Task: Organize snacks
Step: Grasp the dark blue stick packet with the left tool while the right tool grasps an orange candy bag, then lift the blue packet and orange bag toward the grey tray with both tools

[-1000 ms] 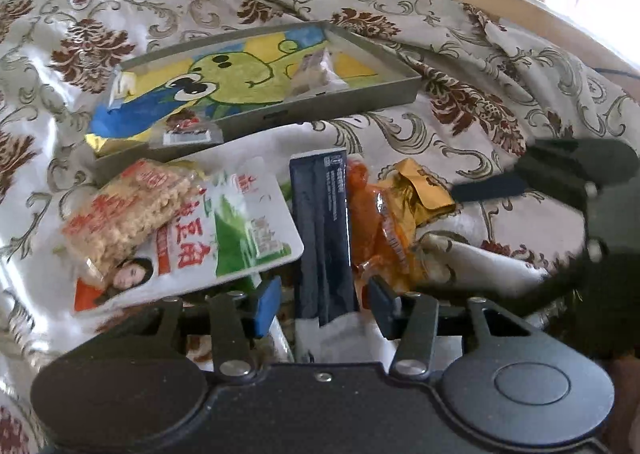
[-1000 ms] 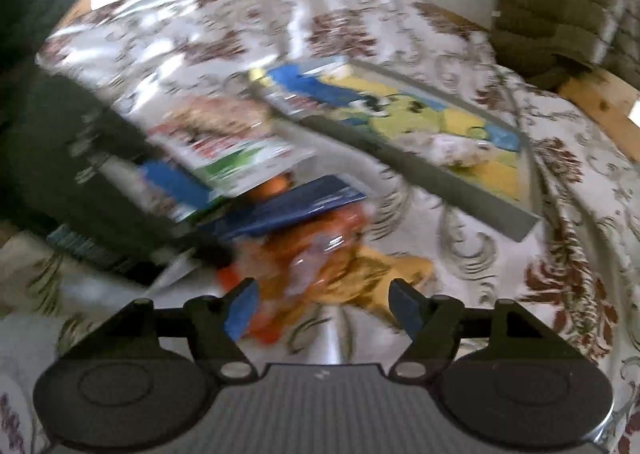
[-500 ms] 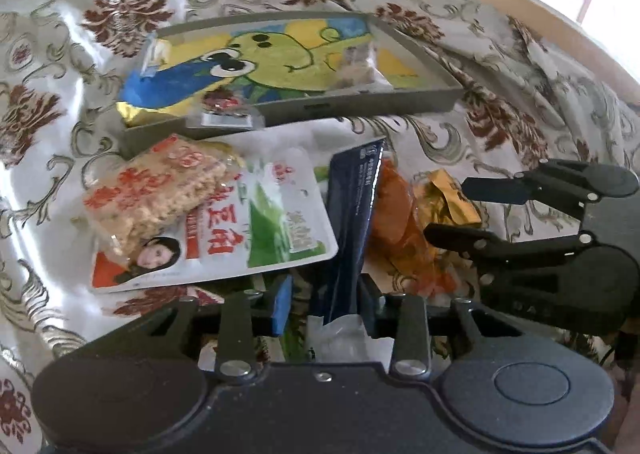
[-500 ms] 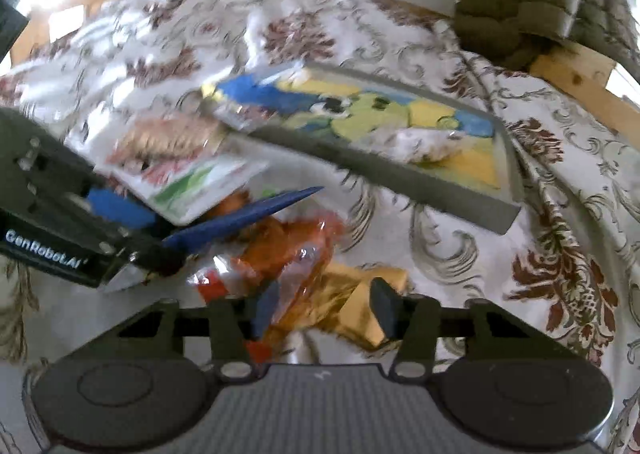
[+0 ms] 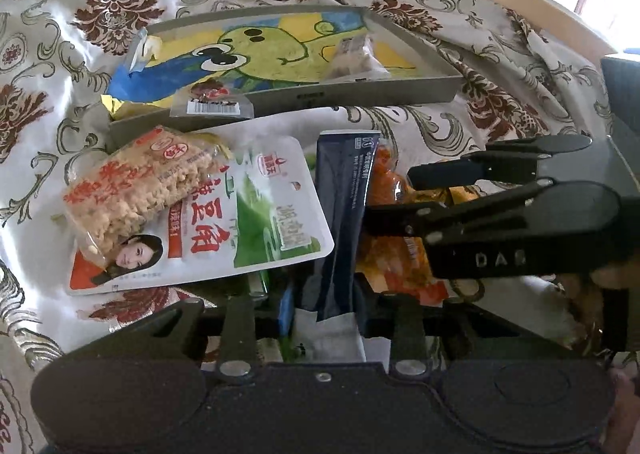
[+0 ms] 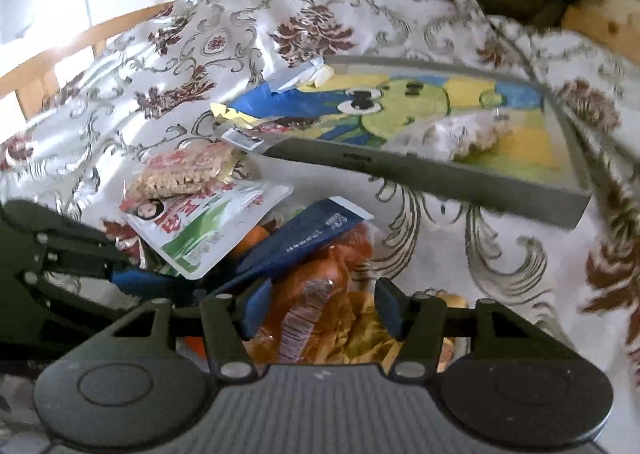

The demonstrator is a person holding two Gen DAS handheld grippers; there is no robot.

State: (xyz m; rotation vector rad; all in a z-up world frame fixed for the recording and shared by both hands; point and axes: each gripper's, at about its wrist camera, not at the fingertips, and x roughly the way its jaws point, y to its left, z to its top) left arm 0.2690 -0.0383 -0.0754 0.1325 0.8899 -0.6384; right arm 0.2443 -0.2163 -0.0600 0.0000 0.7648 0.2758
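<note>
Left-wrist view, left to right:
- Floral bedcover [image 5: 60, 66], cream with brown medallions, under everything.
- Clear pack of puffed-rice bars [image 5: 136, 190], red print, lying on the upper left of a white-and-green pouch [image 5: 240, 222] with red characters and a portrait.
- Small clear packet with barcode [image 5: 212, 102], propped over the near wall of a shallow grey tray [image 5: 360, 92]; cartoon frog lining inside, pale wrapped snack [image 5: 352, 62] at its right end.
- Dark blue sachet [image 5: 344, 206], standing on edge, lower end between the fingertips of the left gripper [image 5: 324, 308]; jaws closing, pads at or nearly at the sachet's sides, contact not clear.
- Orange snack bag [image 5: 384, 182], just right of the sachet, partly under it.
- Right gripper [image 5: 400, 194], entering from the right, fingertips over the orange bag.

Right-wrist view, left to right:
- Left gripper body, dark, at the left edge.
- Rice bars, pouch, blue sachet, in the same order.
- Right gripper [image 6: 320, 310], jaws apart and opening, orange bag [image 6: 316, 294] and crumpled yellow wrapper [image 6: 368, 330] between them, pads not pressing.
- Grey tray [image 6: 440, 178], beyond, on the bedcover.
</note>
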